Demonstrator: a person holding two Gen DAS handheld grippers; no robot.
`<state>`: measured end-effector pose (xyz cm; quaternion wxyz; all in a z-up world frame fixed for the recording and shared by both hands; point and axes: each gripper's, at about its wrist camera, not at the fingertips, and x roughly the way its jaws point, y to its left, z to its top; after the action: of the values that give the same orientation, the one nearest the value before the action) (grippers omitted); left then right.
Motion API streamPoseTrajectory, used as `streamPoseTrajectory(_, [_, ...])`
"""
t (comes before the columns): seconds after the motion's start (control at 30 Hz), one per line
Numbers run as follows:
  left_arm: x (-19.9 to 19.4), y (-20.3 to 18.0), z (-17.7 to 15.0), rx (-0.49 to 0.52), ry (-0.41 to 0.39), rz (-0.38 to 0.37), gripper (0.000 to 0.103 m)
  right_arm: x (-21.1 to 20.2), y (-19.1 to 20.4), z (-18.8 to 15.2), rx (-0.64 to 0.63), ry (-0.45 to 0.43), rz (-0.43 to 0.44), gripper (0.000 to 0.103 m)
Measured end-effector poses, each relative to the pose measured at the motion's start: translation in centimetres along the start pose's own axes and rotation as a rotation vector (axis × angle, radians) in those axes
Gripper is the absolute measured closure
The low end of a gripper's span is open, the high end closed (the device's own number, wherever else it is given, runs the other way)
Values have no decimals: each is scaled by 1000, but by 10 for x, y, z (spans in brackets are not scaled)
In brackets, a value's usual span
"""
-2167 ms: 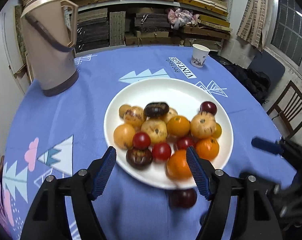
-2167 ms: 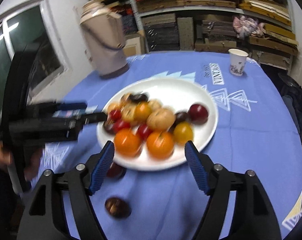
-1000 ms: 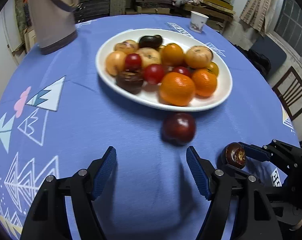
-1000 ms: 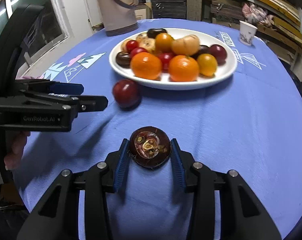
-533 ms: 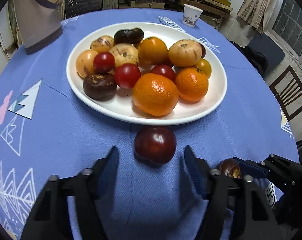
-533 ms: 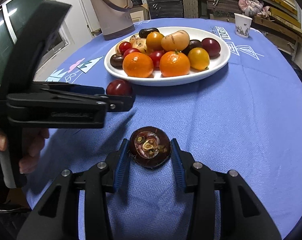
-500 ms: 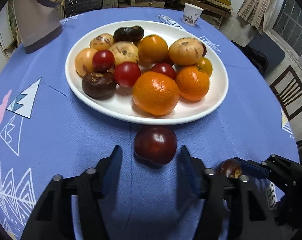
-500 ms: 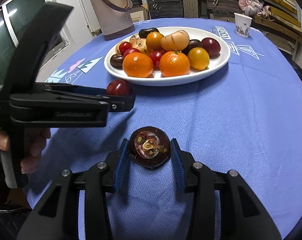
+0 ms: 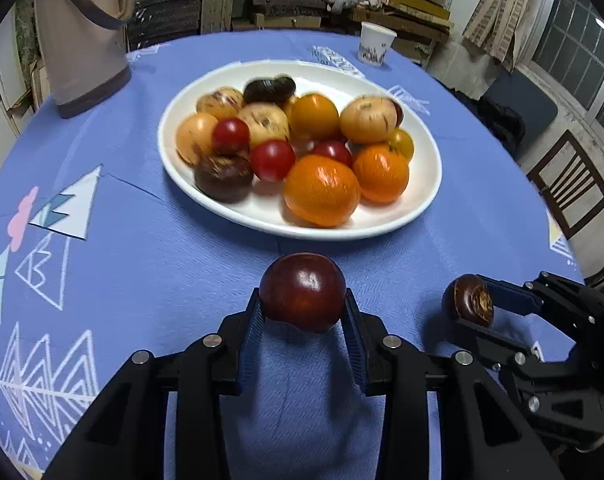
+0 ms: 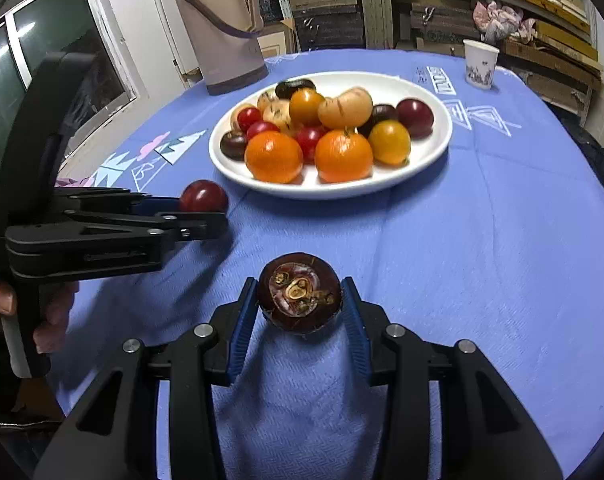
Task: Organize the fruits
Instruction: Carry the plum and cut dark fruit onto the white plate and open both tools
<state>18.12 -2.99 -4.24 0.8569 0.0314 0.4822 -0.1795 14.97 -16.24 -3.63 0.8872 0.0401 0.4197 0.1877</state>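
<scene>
Left tongs (image 9: 303,316): now clenched on the dark red plum (image 9: 303,291); half a second ago the pads stood apart on either side of it, so the grasp is new.
Right tongs (image 10: 300,312): clamped on the brown mangosteen (image 10: 299,292), stem end facing the camera, as in the earlier frames.
Dark red plum, location: between the left pads, just short of the near rim of the white plate (image 9: 430,200); whether it is lifted off the blue-clothed surface (image 9: 142,264) cannot be told.
Mangosteen, location: between the right pads, low over the cloth, well short of the plate.
Plate contents: oranges, red tomatoes, yellow-brown fruits and dark ones heaped together; far side bare.
Change, meaning: both loose fruits that lay on the cloth are now in hand; probably the next step is carrying each to the plate.
Bystanders: thermos (image 10: 222,28) and paper cup (image 10: 480,63), beyond the plate.
</scene>
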Motion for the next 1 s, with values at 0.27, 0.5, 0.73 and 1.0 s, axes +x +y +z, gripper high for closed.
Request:
streamPoseTrajectory(0.27, [-28, 2, 19, 19, -66, -1, 65, -20, 1, 35, -29, -67, -12, 62])
streamPoseTrajectory(0.5, [-33, 1, 56, 36, -111, 15, 65, -24, -9, 83, -24, -139, 10, 62])
streamPoseTrajectory(0.73, [-6, 12, 87, 6, -93, 36, 65, 9, -28, 130, 38, -120, 34, 62])
streamPoseTrajectory(1.0, [25, 20, 110, -10, -76, 55, 64, 56, -42, 152, 56, -80, 5, 62])
